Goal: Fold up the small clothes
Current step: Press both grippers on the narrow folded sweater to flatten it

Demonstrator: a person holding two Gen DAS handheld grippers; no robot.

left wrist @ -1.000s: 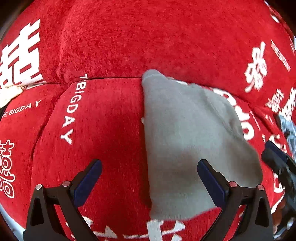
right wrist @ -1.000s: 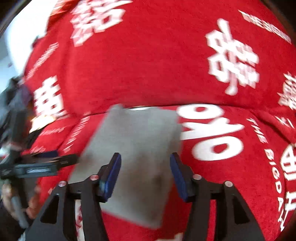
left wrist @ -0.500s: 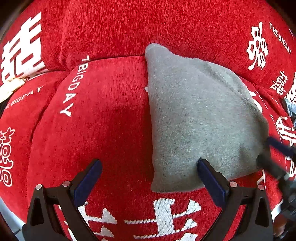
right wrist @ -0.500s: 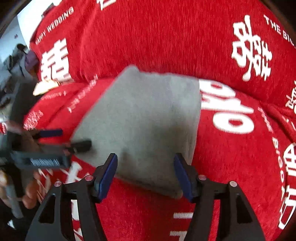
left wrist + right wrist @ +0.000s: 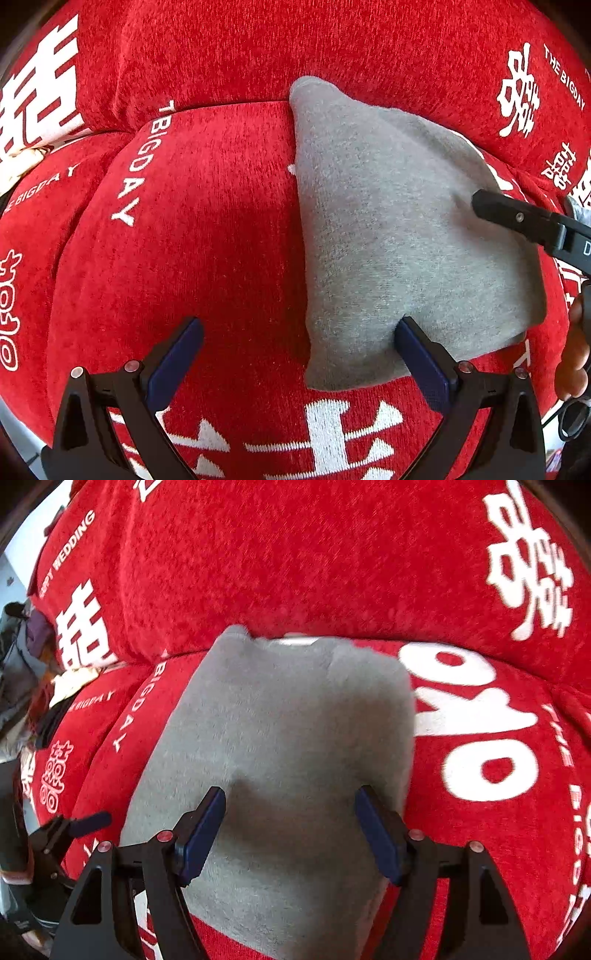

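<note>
My left hand-held gripper (image 5: 297, 334) points steeply down at the sofa seat (image 5: 207, 229), its blue pads spread wide with nothing pinched between them. The left pad (image 5: 173, 363) hangs over bare red cover, while the right pad (image 5: 424, 363) sits over the near edge of the grey garment (image 5: 388, 229); I cannot tell if it touches the cloth.

The grey garment lies folded flat on the red seat cushion, its far tip reaching the crease where the seat meets the backrest (image 5: 295, 44). In the left wrist view it lies right of centre, with its straight left edge running from far to near. The red cover carries white characters and the words "THE BIGDAY".

My right hand-held gripper (image 5: 290, 829) is above the near half of the same garment (image 5: 288, 720), pointing down at it. Its jaws are opening, and both blue pads stand apart over the grey cloth without pressing on it. This view is slightly blurred.

From the left wrist view, one black finger of my right hand-held gripper (image 5: 517, 218) reaches in from the right over the garment's right side, and my right hand (image 5: 576, 350) shows at the frame's right edge. From the right wrist view, my left hand-held gripper (image 5: 70, 827) appears at the near left, beside the garment's left edge.
</note>
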